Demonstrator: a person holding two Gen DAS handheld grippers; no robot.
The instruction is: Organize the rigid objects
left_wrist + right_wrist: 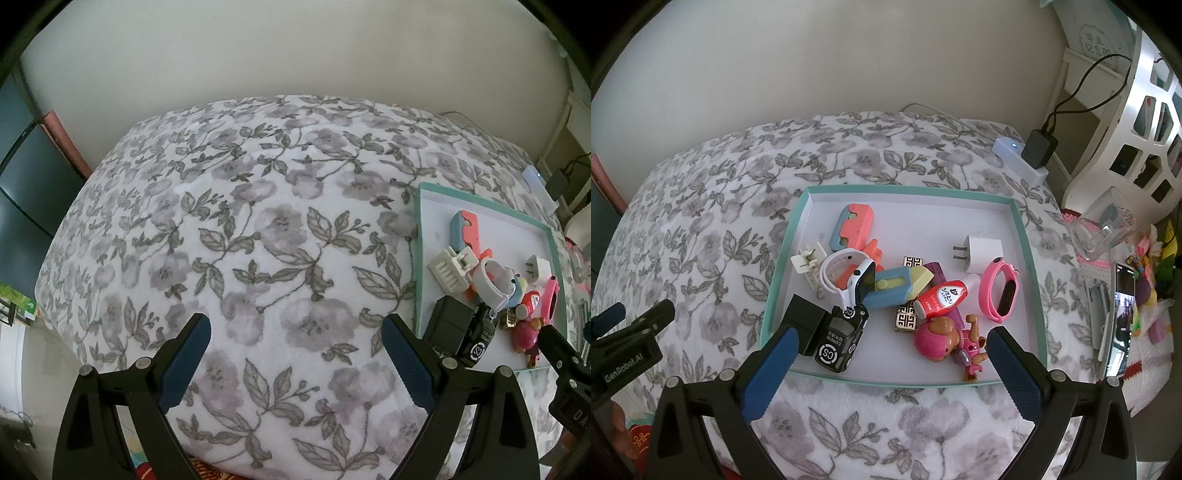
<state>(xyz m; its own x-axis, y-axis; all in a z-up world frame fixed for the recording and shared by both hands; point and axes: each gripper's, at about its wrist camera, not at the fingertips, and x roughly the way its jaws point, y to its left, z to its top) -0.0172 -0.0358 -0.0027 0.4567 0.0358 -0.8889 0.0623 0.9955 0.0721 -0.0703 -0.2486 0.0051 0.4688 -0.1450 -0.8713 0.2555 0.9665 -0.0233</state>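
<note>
Our right tongs (892,365) hang spread and empty over the near rim of the teal-edged tray (1021,236), which rests on the floral bed (713,236). Inside, the objects crowd the middle and near side: black toy car (842,338), pink doll (945,341), pink band (999,291), white charger (982,253). The tray's far strip is bare. Our left tongs (295,354) gape over open blanket, left of the tray (419,236).

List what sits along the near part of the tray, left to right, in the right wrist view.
Black adapter → black toy car → gold patterned block → pink-haired doll, all inside the teal-rimmed tray.
</note>
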